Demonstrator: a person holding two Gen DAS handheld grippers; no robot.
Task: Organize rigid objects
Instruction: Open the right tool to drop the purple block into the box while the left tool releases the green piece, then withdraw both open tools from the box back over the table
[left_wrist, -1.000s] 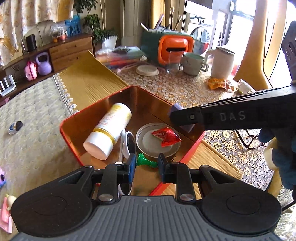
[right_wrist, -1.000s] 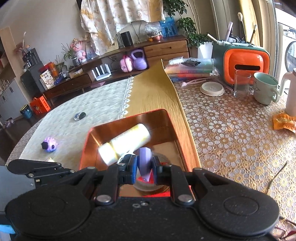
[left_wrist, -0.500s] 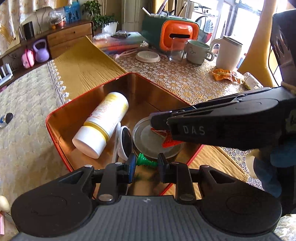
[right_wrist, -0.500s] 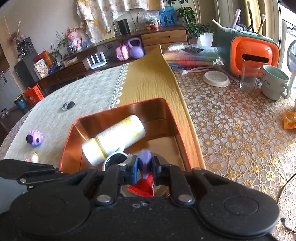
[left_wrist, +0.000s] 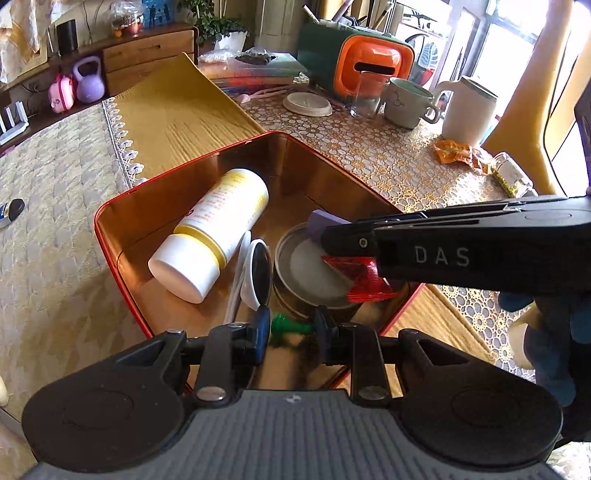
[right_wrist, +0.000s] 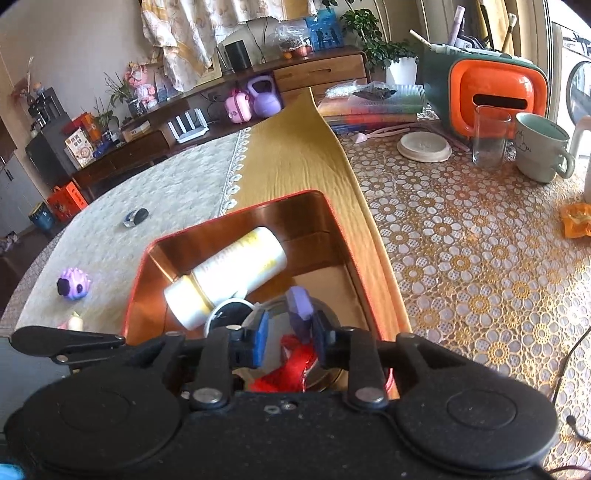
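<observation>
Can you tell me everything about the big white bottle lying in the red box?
The bottle is a fat white cylinder, probably plastic, with a white cap, a yellow band just behind the cap and yellow print on its side. It is closed and lies on its side, slanted across the box, cap end toward the near left wall, its base pointing at the far corner. The cap end sits right beside a small white round mirror; whether they touch is unclear. No claw touches it.

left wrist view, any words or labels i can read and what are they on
"DAS" in pale letters on the side of the right gripper, which reaches in from the right.
Orange print on the white and yellow bottle: too blurred to read.
A dark mark on the pale green mug: too small to read.
</observation>
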